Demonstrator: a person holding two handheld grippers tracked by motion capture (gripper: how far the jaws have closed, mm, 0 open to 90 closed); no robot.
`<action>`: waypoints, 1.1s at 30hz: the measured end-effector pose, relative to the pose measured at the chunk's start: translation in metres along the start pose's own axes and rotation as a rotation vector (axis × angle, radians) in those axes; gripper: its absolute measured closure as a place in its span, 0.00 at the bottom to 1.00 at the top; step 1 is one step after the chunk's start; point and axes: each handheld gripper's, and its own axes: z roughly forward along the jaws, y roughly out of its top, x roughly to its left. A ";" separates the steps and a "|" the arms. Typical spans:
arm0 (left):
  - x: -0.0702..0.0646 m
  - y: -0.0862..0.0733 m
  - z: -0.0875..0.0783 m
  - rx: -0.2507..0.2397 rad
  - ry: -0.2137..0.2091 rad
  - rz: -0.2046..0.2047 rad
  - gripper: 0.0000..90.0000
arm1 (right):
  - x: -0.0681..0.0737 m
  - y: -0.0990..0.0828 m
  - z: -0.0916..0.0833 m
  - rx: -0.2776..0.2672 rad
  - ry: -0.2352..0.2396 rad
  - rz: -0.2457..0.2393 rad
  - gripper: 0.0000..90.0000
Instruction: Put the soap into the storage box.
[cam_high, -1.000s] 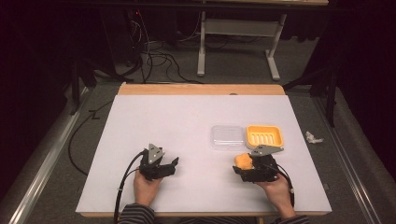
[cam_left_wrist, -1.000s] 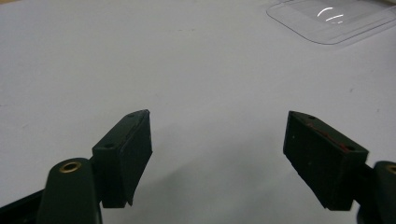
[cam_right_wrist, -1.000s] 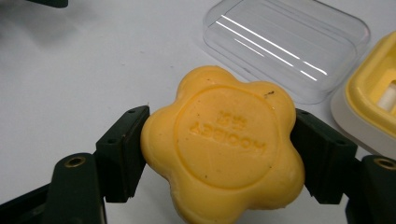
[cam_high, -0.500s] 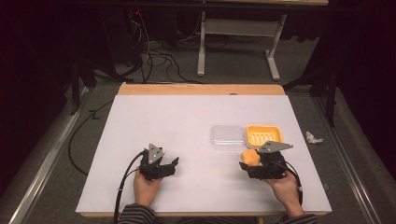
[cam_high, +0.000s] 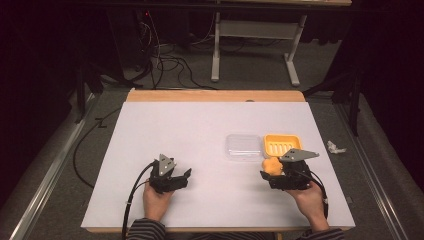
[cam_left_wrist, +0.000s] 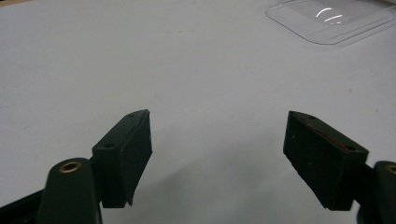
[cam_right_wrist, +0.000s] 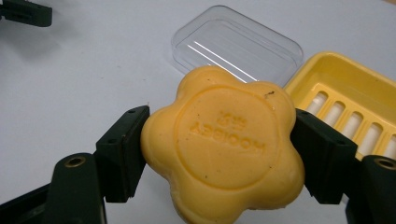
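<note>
A white-topped table (cam_high: 200, 140) stands in a dark room, with cables on the floor beyond it, and a person works at its near edge with a hand-held gripper in each hand.

The right hand-held gripper (cam_right_wrist: 219, 149) is closed on an orange flower-shaped soap (cam_right_wrist: 222, 149), one black jaw pressed against each side of it; in the high view the soap (cam_high: 271, 165) sits at the near corner of a yellow soap dish (cam_high: 282, 145). A clear plastic lid (cam_high: 243, 146) lies flat on the table just beside the dish, on its left. The left hand-held gripper (cam_high: 175, 179) rests low over bare table well apart from these things, its jaws spread wide with nothing between them; the lid's corner (cam_left_wrist: 327, 21) shows far ahead of it.
</note>
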 end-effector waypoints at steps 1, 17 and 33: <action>0.000 0.000 0.000 0.000 0.000 -0.001 0.27 | -0.001 0.000 -0.001 -0.002 -0.002 0.001 0.30; 0.000 0.000 -0.001 -0.001 -0.003 0.003 0.27 | -0.016 0.001 -0.009 0.005 -0.053 0.028 0.30; 0.000 0.000 0.000 0.002 -0.002 0.005 0.27 | -0.034 0.007 -0.018 -0.010 -0.087 0.051 0.30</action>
